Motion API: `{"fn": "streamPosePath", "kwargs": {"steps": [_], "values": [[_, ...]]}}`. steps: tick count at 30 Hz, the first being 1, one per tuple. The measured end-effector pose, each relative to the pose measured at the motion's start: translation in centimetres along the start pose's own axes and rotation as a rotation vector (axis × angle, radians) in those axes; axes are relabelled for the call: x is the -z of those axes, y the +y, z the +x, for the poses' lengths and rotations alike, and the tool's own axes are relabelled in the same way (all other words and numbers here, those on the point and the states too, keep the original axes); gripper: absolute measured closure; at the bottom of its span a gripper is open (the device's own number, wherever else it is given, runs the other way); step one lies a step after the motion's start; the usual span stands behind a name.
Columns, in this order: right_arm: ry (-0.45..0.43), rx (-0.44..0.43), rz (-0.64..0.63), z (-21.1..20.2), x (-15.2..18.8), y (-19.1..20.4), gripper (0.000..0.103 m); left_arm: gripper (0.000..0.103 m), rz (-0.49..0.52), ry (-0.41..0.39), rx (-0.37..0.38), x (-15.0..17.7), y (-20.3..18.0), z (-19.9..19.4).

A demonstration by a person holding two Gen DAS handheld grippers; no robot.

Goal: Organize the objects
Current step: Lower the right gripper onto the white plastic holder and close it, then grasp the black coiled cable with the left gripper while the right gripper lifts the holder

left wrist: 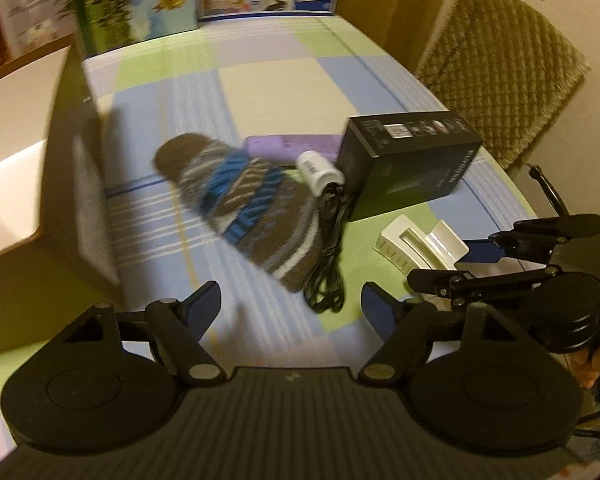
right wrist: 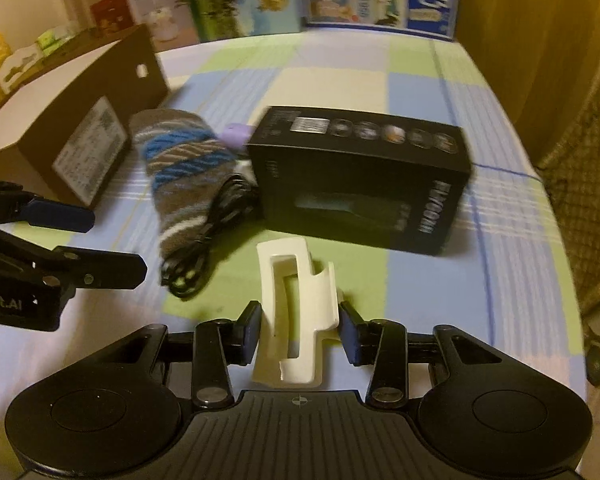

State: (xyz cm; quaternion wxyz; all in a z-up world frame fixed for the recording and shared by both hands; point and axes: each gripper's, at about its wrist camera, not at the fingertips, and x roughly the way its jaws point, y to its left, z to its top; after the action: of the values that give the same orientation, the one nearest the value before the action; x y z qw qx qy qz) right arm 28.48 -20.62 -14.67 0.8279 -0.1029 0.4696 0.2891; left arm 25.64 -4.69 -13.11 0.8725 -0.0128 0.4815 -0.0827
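Hidden or unclear: purple case largely covered in the right wrist view by the black carton; the small print on the carton's top face is blurred, as is the cardboard box label. The white cylinder carries illegible print.

Hair claw clip, white, on the checked tablecloth: long axis runs away from the right gripper, lying between its blue pads, which sit close against its sides; whether they press on it is unclear.

Left gripper: jaws moderately wide, nothing between them, over the tablecloth near the striped knit sock and black cable.

Writing: "bot.AI" on the left gripper's body, seen from the right wrist camera; carton lettering unreadable.
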Motion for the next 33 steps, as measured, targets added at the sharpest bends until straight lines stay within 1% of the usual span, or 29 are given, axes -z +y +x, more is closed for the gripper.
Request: {"fn": "streamPosePath", "kwargs": {"steps": [1,3,7,10,12,17,19,22,25,28,30,33], "values": [[0.001,0.009,0.017,-0.2,0.1,-0.4,0.065,0.036,0.015,-0.002,0.008,-0.1,-0.2,0.2],[0.000,0.029,0.054,-0.5,0.4,-1.4,0.065,0.041,0.057,-0.009,0.022,-0.5,-1.0,0.8],[-0.004,0.068,0.119,-1.4,0.9,-3.3,0.065,0.046,0.112,-0.026,0.038,-1.2,-2.1,2.0],[-0.008,0.095,0.160,-1.9,1.2,-4.7,0.065,0.060,0.130,-0.028,0.037,-1.8,-2.4,2.9],[-0.010,0.112,0.181,-2.2,1.4,-5.5,0.065,0.062,0.139,-0.025,0.026,-2.2,-2.6,3.7],[-0.015,0.138,0.222,-2.8,1.7,-7.0,0.065,0.074,0.138,-0.015,0.019,-3.0,-2.8,5.1],[-0.019,0.142,0.228,-3.0,1.9,-7.3,0.065,0.087,0.135,-0.005,0.019,-3.2,-2.9,5.6],[-0.022,0.140,0.230,-3.2,2.0,-7.4,0.065,0.088,0.129,0.002,0.019,-2.9,-2.9,5.6],[-0.023,0.126,0.218,-3.3,2.3,-7.2,0.065,0.088,0.118,0.022,0.053,-2.2,-2.8,5.2],[-0.017,0.098,0.200,-3.4,2.6,-6.7,0.065,0.088,0.109,0.058,0.076,-0.7,-2.8,4.6],[-0.013,0.076,0.186,-3.5,2.8,-6.3,0.065,0.088,0.098,0.058,0.076,0.5,-2.6,3.9],[-0.006,0.038,0.155,-3.6,3.0,-5.6,0.065,0.088,0.049,0.074,0.069,1.8,-1.6,2.8]]}}
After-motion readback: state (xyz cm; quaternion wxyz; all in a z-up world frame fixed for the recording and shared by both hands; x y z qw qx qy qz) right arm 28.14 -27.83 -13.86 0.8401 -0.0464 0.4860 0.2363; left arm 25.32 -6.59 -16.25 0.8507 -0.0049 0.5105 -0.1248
